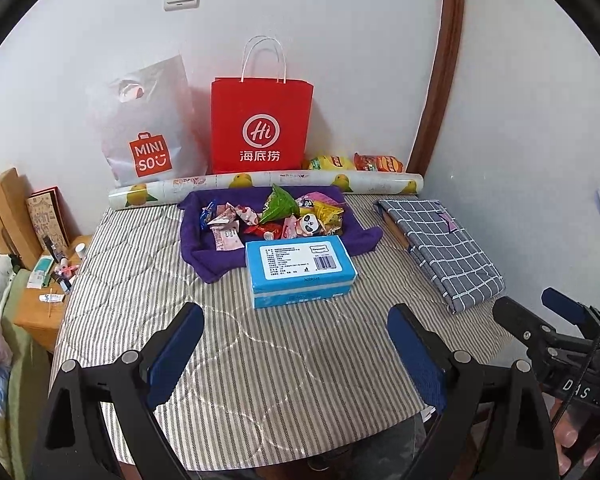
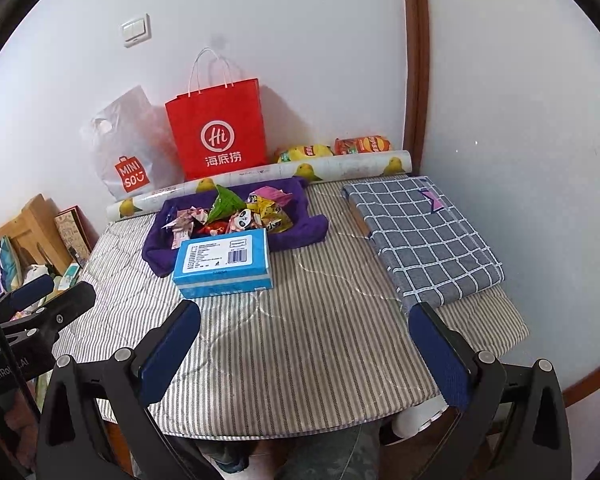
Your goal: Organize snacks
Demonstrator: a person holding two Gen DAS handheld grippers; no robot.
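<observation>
Left gripper [image 1: 296, 344] spread wide and empty above the striped tablecloth [image 1: 260, 360], right gripper [image 2: 306, 344] likewise spread, blue tissue pack [image 1: 300, 268] just ahead, snacks [image 1: 276, 216] heaped on purple cloth [image 1: 204, 256] beyond it

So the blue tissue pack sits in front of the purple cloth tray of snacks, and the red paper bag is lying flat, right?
Not quite: the red paper bag stands upright against the wall, as the left wrist view shows. The blue tissue pack does sit in front of the purple cloth tray.

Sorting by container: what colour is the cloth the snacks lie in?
Purple cloth, holding the snacks; clearest in the left wrist view.
</observation>
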